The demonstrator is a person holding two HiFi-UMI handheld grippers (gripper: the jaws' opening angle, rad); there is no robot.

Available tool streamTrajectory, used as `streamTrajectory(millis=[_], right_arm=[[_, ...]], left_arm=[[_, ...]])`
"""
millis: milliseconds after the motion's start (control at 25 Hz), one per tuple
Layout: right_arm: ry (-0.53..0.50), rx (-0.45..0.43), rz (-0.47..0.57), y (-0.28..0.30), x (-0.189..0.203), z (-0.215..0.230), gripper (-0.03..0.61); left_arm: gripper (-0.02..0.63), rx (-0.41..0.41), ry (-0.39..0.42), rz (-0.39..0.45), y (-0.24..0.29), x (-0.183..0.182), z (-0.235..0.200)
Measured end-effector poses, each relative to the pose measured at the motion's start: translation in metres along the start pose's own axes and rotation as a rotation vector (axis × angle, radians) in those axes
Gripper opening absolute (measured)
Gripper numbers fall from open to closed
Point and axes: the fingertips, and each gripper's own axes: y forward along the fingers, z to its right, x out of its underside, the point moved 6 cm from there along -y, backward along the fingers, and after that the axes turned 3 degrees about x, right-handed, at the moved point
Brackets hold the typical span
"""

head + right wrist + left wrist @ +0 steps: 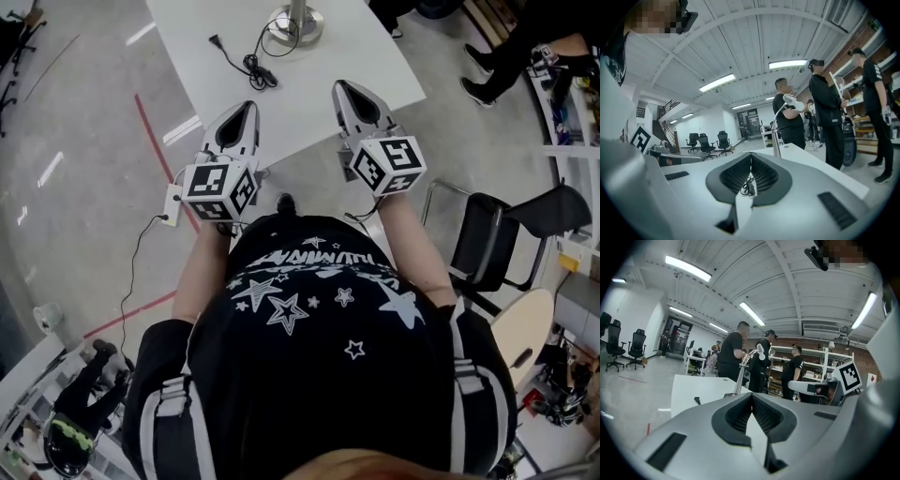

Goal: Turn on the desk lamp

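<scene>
left gripper: jaws were together, empty
right gripper: same, shut on nothing
desk lamp: far; head view cropped its head

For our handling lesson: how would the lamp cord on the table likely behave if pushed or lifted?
The cord lies in loose loops, so it is probably floppy and would drag rather than slide whole. It looks thin, so likely light. Its plug end lies free and might trail.
</scene>
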Motion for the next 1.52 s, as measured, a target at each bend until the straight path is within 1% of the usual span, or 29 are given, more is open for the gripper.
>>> streamTrajectory(millis=[80,160,280,400,560,760,960,1120,1280,1520], right_arm=[[-0.008,0.008,0.001,0.010,-0.003,0.001,0.003],[-0.016,0.012,-0.002,0.018,-0.005,0.001,0.003],[-0.025,0.003,-0.015,0.026,-0.007,-0.001,0.003],[-0.033,-0.007,-0.022,0.031,-0.010,-0.001,0.003],[-0.051,-0.028,-0.001,0.042,-0.017,0.003,0.003],[-0.046,-0.095,-0.007,0.065,-0.017,0.017,0.003],[-0.060,-0.228,-0.032,0.101,-0.024,0.029,0.003],[-0.049,-0.288,-0.063,0.125,-0.024,0.049,0.003],[-0.042,-0.336,-0.097,0.141,-0.018,0.067,0.003],[-0.055,-0.443,-0.138,0.157,-0.014,0.072,0.003]], left_arm=[[0.009,0.026,0.005,-0.003,0.007,-0.001,-0.007],[0.009,0.034,0.023,-0.004,0.012,-0.004,-0.013],[0.009,0.012,0.035,-0.003,0.015,-0.008,-0.023],[0.009,-0.006,0.028,-0.006,0.015,-0.009,-0.027],[0.009,-0.021,0.005,-0.017,0.019,-0.003,-0.028],[0.009,-0.066,0.003,-0.020,0.031,0.002,-0.024],[0.009,-0.172,-0.030,-0.029,0.047,0.009,-0.030],[0.009,-0.239,-0.071,-0.061,0.068,0.023,-0.032],[0.009,-0.283,-0.082,-0.082,0.086,0.036,-0.026],[0.009,-0.363,-0.097,-0.101,0.104,0.045,-0.015]])
